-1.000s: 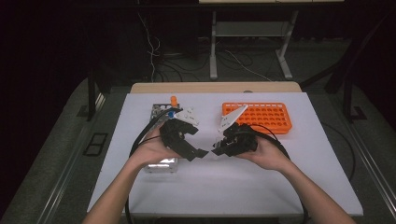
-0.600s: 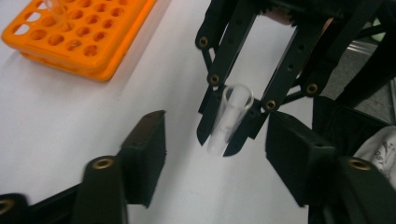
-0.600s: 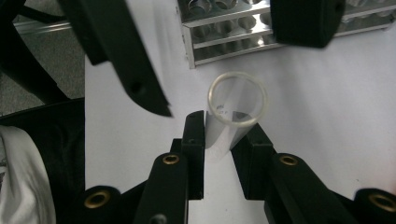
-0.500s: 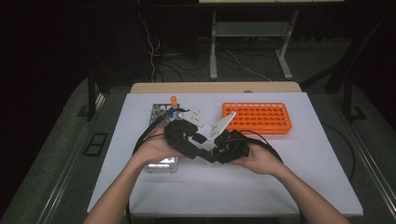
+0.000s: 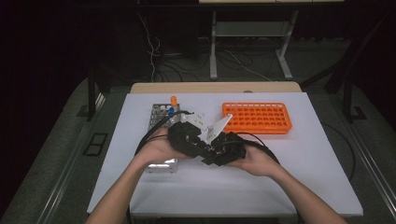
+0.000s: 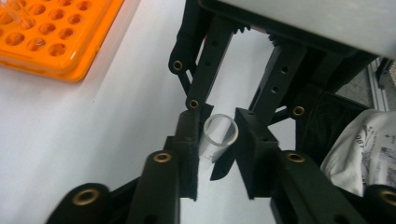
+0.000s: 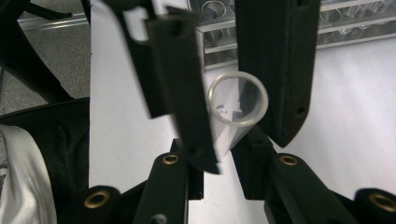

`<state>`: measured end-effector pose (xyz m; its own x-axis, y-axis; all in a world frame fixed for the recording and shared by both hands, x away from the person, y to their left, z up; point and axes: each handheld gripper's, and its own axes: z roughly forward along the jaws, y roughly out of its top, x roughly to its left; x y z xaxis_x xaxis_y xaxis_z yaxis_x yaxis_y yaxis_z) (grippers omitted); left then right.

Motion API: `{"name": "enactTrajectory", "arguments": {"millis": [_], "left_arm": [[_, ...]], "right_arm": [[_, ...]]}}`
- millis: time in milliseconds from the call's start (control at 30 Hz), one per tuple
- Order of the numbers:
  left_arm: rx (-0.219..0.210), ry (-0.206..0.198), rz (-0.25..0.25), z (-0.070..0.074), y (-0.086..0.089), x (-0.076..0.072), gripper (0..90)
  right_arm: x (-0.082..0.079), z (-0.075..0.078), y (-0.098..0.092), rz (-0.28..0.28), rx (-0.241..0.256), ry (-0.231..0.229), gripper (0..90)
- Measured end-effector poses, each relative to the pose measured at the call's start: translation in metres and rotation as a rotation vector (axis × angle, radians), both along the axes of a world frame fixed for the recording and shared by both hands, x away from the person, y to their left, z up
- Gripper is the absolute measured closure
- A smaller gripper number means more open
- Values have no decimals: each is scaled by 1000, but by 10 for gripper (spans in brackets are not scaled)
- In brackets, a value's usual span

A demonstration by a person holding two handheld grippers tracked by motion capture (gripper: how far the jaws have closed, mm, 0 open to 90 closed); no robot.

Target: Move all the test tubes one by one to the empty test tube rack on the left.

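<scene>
A clear open-topped tube (image 6: 212,148) is between both pairs of jaws above the white table (image 5: 308,158). In the left gripper view my left gripper (image 6: 218,123) has its pads against the tube's two sides, and the other gripper's black links (image 6: 205,70) come down from the top. In the right gripper view the tube (image 7: 233,123) narrows down into my right gripper (image 7: 218,156), whose pads lie against it. The left gripper's fingers (image 7: 280,70) flank its rim. In the high view the left gripper (image 5: 208,153) and right gripper (image 5: 201,145) are interlocked at the table's middle, hiding the tube.
An orange rack (image 5: 257,117) with many empty holes lies at the back right. A metal tube rack (image 5: 161,116) stands at the left behind the hands, with an orange-capped tube (image 5: 173,100) in its far end. Black cables loop around both hands.
One second ago the two grippers were a short way apart. The hands have come together at the table's middle, and the jaws now overlap around the tube.
</scene>
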<state>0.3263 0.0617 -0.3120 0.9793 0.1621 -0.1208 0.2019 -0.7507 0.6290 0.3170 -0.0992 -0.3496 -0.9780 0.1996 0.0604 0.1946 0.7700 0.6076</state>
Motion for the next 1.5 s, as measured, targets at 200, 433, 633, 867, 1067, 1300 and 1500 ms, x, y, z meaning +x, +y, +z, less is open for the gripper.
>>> {"name": "enactTrajectory", "arguments": {"millis": [200, 433, 633, 867, 1067, 1300, 1500], "left_arm": [[2, -9, -2, 1, 1, 0, 734], [-7, -17, 19, 4, 5, 1, 743], [-21, -31, 36, 11, 10, 3, 743], [-32, -53, 81, 22, 20, 8, 743], [-33, -68, 117, 29, 30, 14, 743], [-33, -91, 172, 36, 42, 21, 743], [-34, -104, 227, 41, 55, 29, 744]], "right_arm": [[0, -1, 1, 1, 6, 5, 744], [1, 2, -4, -30, 20, 14, 683], [4, 5, -13, -59, 36, 13, 600], [7, 9, -30, -120, 74, -5, 435], [13, 13, -49, -202, 123, -2, 204], [19, 16, -70, -285, 178, 19, 1], [21, 16, -87, -315, 203, 27, 1]]}}
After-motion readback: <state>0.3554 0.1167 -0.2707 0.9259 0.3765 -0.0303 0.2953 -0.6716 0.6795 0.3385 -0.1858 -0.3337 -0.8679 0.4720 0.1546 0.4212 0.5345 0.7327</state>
